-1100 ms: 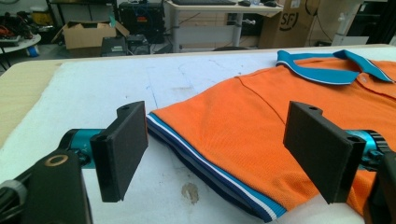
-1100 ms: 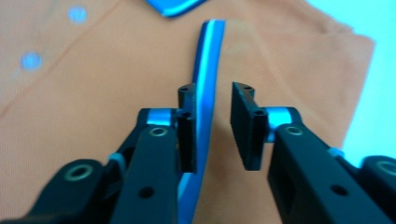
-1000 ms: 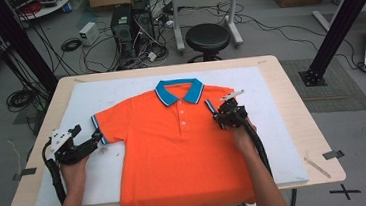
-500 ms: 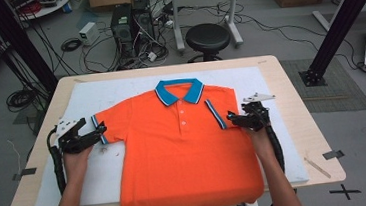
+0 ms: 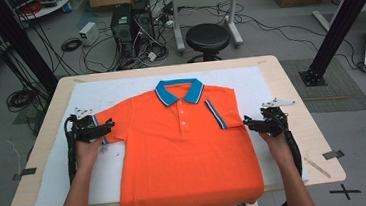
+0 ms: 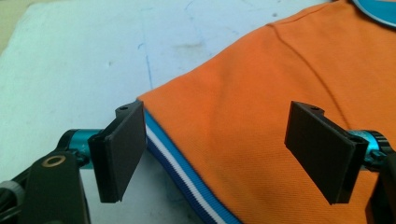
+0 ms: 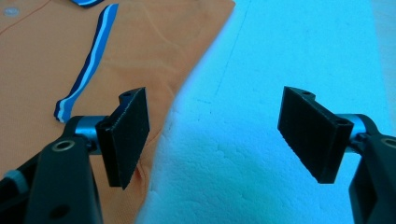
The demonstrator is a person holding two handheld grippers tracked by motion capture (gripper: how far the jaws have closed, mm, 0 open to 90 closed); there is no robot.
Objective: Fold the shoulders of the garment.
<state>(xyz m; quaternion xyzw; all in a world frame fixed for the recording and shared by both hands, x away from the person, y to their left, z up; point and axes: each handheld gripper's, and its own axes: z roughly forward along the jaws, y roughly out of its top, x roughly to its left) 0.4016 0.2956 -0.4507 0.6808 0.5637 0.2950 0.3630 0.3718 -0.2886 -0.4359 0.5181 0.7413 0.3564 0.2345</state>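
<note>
An orange polo shirt [image 5: 185, 153] with a blue collar [image 5: 180, 92] lies flat and face up on a white foam sheet [image 5: 249, 79] that covers most of the wooden tabletop [image 5: 289, 81], collar pointing away from the person and the hem reaching the near edge. The sleeve on the right side of the high view is folded in over the chest, so its blue and white striped cuff [image 5: 215, 114] runs as a slanted band beside the button placket, and that side of the shirt ends in a straight fold. The other sleeve [image 5: 115, 121] is spread out toward the left gripper [image 5: 110, 124], whose fingers [image 6: 122, 149] stand wide apart over the sleeve's end; in the left gripper view the striped hem of that sleeve [image 6: 187, 184] passes just beside the left-hand finger, with orange cloth between the two fingers (nothing is pinched). The right gripper [image 5: 247, 123] sits just off the folded right edge of the shirt, over the foam sheet; its fingers [image 7: 126, 135] have just been opening and are now wide apart, with bare foam and only the very edge of the shirt between them. In the right gripper view one finger hangs over the orange edge, the other over the sheet
</note>
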